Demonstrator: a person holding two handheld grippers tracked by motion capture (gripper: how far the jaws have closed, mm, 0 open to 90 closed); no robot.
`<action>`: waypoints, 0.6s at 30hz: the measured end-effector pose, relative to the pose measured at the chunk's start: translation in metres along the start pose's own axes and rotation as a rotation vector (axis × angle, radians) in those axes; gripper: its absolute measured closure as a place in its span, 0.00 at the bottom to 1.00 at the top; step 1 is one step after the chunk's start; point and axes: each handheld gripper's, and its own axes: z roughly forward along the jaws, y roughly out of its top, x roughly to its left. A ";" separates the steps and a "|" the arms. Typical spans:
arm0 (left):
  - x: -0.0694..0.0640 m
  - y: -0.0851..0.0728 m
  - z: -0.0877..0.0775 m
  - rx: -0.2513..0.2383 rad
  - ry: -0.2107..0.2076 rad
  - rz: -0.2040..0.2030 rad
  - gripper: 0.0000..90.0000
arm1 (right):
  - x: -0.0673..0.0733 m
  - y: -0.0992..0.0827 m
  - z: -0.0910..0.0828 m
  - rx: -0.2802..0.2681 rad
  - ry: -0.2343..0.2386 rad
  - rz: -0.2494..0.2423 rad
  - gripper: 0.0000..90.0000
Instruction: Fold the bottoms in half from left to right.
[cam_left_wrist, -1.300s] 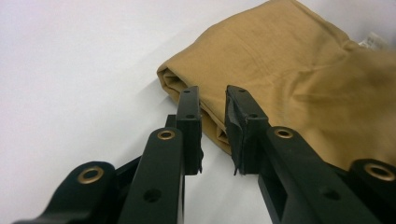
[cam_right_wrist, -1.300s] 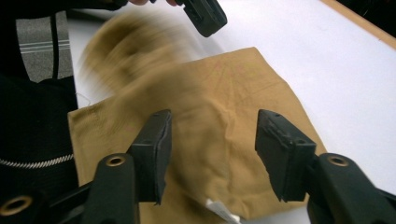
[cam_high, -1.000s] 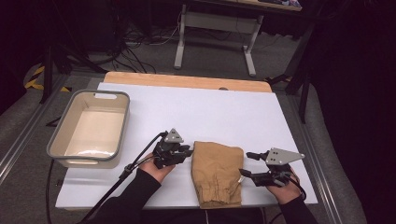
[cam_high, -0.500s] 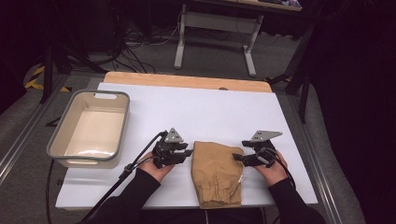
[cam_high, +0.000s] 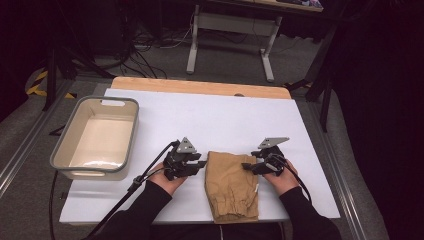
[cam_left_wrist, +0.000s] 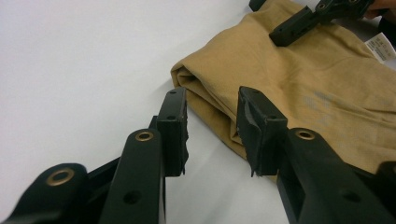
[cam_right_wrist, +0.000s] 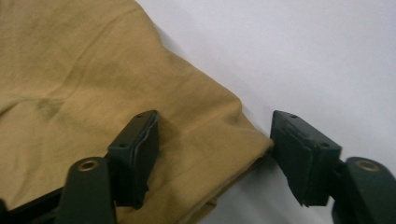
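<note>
Now, with the folded tan trousers (cam_high: 231, 186) lying on the white table cover (cam_high: 210, 117) between both hands, bring each tool squarely onto its top corner. Left gripper (cam_left_wrist: 211, 128): jaws apart, straddling the folded edge, nothing pinched; right gripper (cam_right_wrist: 214, 154): jaws apart and just closing, one pad over the cloth, the other off its corner. Close on all layers together, low and level, well clear of the grey tub (cam_high: 95, 137).

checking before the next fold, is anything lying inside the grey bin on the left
No, in the high view the grey bin shows a bare pale floor, and the folded tan garment lies on the white table apart from it.
</note>
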 end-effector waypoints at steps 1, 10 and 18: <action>0.000 0.000 0.000 0.000 0.001 0.000 0.71 | 0.001 0.001 -0.001 0.004 0.005 0.000 0.49; 0.000 0.000 -0.001 -0.002 0.008 0.005 0.71 | 0.012 0.009 -0.006 0.006 0.035 -0.023 0.95; 0.003 0.001 -0.001 -0.013 0.019 -0.016 0.66 | -0.004 0.020 -0.006 -0.072 -0.037 0.013 0.95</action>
